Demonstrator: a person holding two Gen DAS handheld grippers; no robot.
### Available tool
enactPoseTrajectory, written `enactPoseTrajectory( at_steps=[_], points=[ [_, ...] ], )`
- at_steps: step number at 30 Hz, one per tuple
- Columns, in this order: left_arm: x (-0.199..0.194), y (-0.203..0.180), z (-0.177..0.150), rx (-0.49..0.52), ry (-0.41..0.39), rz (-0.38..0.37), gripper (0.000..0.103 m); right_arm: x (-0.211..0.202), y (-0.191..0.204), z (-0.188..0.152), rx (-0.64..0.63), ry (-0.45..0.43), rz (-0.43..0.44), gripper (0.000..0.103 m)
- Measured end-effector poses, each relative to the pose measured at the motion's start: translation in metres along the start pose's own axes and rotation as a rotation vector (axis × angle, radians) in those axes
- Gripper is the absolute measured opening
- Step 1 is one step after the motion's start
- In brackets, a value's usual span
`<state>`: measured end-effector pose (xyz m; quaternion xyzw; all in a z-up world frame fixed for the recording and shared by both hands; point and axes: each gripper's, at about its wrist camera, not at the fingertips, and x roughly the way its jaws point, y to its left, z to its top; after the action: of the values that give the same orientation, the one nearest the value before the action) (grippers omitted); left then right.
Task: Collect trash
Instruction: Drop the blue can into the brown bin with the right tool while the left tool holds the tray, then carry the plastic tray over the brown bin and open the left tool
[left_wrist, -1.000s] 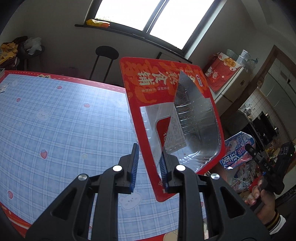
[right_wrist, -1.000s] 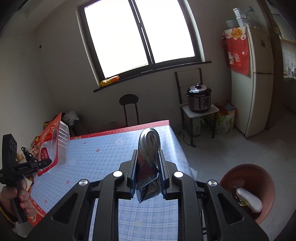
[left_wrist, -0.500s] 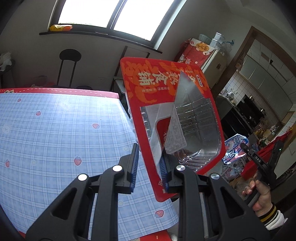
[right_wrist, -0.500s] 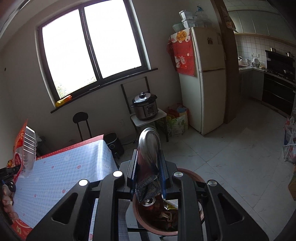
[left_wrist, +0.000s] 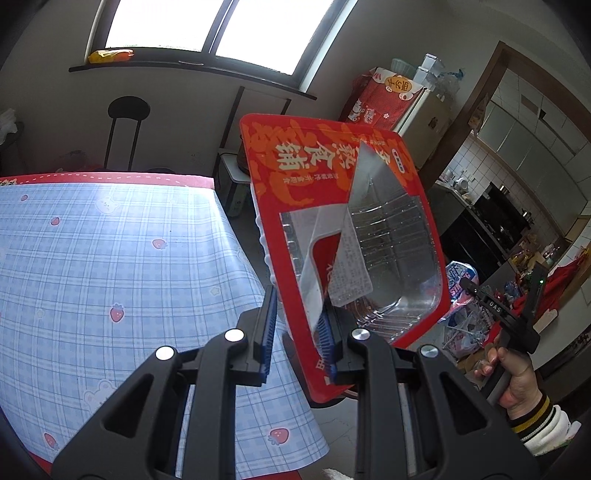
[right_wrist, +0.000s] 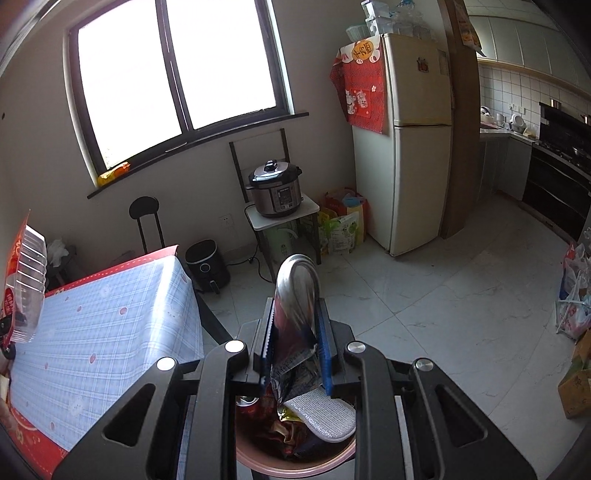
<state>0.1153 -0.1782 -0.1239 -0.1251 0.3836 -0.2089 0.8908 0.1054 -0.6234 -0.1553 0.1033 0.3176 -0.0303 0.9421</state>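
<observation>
Wrapper pinched — right gripper, above bin

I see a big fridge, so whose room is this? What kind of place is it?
Probably a home kitchen and dining room: a fridge, a pressure cooker on a stand, and a table with a strawberry cloth.
</observation>
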Motion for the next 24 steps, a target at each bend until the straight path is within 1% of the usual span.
enactPoseTrajectory(
  at_steps=[5, 6, 7, 8, 9, 10, 11, 13, 14, 15, 16, 21, 24],
  points=[
    [0.002, -0.011, -0.005, 0.003, -0.007, 0.003, 0.025, 0.006, -0.004, 0.007, -0.022, 0.009, 0.005, 0.022],
    [0.003, -0.014, -0.006, 0.005, -0.008, 0.004, 0.025, 0.005, -0.004, 0.008, -0.020, 0.003, 0.010, 0.025],
    [0.003, -0.015, -0.005, 0.009, -0.009, 0.005, 0.025, 0.002, -0.005, 0.010, -0.017, -0.008, 0.012, 0.034],
    [0.003, -0.017, -0.004, 0.013, -0.011, 0.004, 0.025, -0.002, -0.005, 0.012, -0.015, -0.024, 0.008, 0.039],
    [0.003, -0.020, -0.004, 0.018, -0.013, 0.003, 0.025, -0.006, -0.006, 0.014, -0.012, -0.039, 0.003, 0.050],
    [0.003, -0.023, -0.003, 0.025, -0.015, 0.002, 0.025, -0.010, -0.007, 0.017, -0.006, -0.054, 0.004, 0.058],
    [0.004, -0.026, -0.002, 0.034, -0.016, 0.000, 0.025, -0.015, -0.009, 0.019, 0.001, -0.069, 0.004, 0.062],
    [0.006, -0.033, -0.001, 0.052, -0.017, -0.007, 0.025, -0.026, -0.012, 0.024, 0.012, -0.094, -0.009, 0.082],
    [0.007, -0.037, -0.001, 0.061, -0.015, -0.012, 0.025, -0.032, -0.013, 0.024, 0.018, -0.103, -0.020, 0.087],
    [0.009, -0.041, 0.000, 0.069, -0.012, -0.018, 0.025, -0.036, -0.016, 0.026, 0.023, -0.110, -0.029, 0.095],
    [0.012, -0.045, 0.000, 0.077, -0.008, -0.024, 0.025, -0.042, -0.017, 0.026, 0.026, -0.113, -0.036, 0.097],
    [0.035, -0.073, 0.003, 0.136, 0.035, -0.065, 0.025, -0.064, -0.030, 0.023, 0.038, -0.090, -0.082, 0.097],
    [0.054, -0.093, 0.000, 0.178, 0.070, -0.095, 0.025, -0.081, -0.041, 0.016, 0.054, -0.096, -0.111, 0.097]
  ],
)
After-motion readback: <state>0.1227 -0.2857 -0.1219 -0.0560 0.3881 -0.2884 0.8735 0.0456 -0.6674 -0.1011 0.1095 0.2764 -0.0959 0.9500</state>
